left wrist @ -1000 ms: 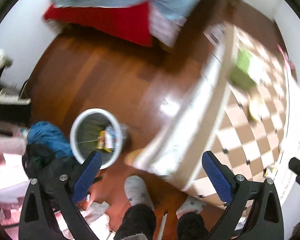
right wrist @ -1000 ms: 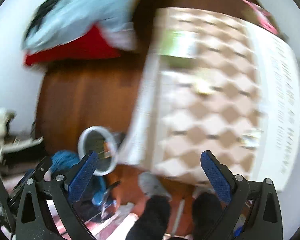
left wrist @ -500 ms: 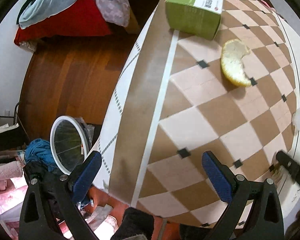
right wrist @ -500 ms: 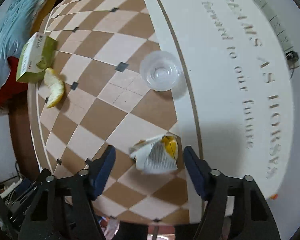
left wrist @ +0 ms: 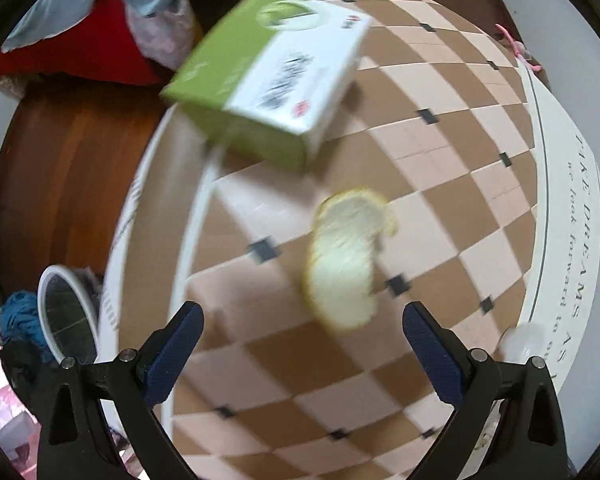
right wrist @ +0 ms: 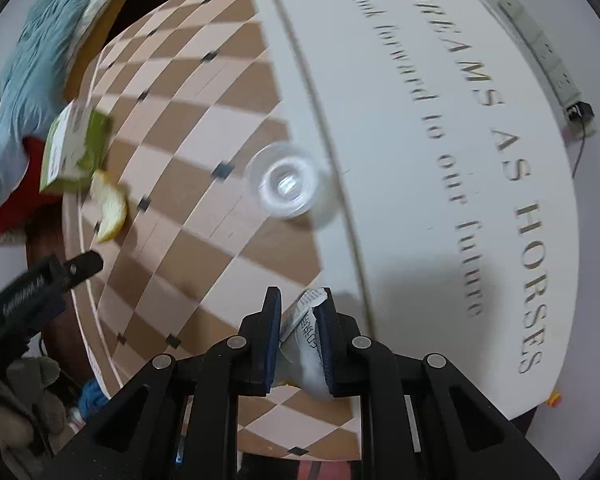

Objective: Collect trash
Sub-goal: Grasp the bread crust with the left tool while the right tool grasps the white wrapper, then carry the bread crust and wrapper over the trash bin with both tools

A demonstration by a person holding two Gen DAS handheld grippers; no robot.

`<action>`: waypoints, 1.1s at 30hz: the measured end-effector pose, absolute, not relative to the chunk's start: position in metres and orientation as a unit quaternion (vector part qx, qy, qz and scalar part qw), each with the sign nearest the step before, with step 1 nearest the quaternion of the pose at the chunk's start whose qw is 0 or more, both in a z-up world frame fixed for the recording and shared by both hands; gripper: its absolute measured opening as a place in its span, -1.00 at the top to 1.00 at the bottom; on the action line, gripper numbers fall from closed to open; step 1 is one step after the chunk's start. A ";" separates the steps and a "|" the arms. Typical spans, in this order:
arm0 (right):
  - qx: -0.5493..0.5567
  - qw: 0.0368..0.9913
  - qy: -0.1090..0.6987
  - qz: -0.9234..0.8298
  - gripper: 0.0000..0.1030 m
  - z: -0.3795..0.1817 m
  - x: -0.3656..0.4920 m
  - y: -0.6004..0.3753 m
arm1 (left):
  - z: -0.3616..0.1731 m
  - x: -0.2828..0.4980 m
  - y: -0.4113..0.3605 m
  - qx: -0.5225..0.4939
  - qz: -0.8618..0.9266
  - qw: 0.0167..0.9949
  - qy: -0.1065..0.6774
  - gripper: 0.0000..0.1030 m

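The white-rimmed trash bin [left wrist: 66,320] stands on the wooden floor [left wrist: 60,168] beside the tabletop's edge, seen only from the left wrist; its inside is dark and what it holds cannot be made out. On the checkered tabletop [left wrist: 440,184] a clear plastic cup [right wrist: 286,184] stands upright near the white lettered border, apparently holding nothing, and in the left view it shows only as a pale blur at the right claw finger's side [left wrist: 526,340]. The left claw [left wrist: 302,340] is spread wide and holds nothing, hovering over a pale citrus peel [left wrist: 346,258] that lies just ahead of its fingertips — a green and white carton [left wrist: 268,76] sits farther on, near the tabletop's far edge. The right claw [right wrist: 300,328] is pressed together on a crumpled white wrapper [right wrist: 308,340] with printed text, low over the tabletop near the border. The right view also shows the carton [right wrist: 74,144] and peel [right wrist: 110,212] touching, well apart at left, and the left claw's dark finger [right wrist: 76,270] reaching in — plus a power strip [right wrist: 540,52] by the wall.
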State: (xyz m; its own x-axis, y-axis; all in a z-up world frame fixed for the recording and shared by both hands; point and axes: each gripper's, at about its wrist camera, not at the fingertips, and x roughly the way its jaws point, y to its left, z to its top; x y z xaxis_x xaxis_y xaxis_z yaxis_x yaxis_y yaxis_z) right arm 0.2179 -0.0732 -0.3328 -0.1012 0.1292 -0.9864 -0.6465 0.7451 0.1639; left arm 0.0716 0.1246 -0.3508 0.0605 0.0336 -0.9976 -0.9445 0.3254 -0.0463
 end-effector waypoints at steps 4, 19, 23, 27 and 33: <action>-0.185 0.646 0.683 0.285 0.63 -0.337 0.242 -0.069 | -0.362 0.091 0.127 -0.398 0.399 0.598 0.570 -0.09; -0.182 0.650 0.681 0.284 0.63 -0.338 0.260 -0.055 | -0.317 0.085 0.108 -0.361 0.418 0.631 0.545 0.40; -0.181 0.651 0.676 0.294 0.63 -0.323 0.256 -0.052 | -0.278 0.068 0.103 -0.354 0.433 0.647 0.518 0.40; -0.183 0.654 0.665 0.311 0.64 -0.302 0.245 -0.042 | -0.239 0.038 0.100 -0.356 0.450 0.657 0.489 0.40; -0.186 0.653 0.639 0.361 0.64 -0.248 0.215 -0.019 | -0.191 -0.037 0.115 -0.378 0.481 0.657 0.440 0.40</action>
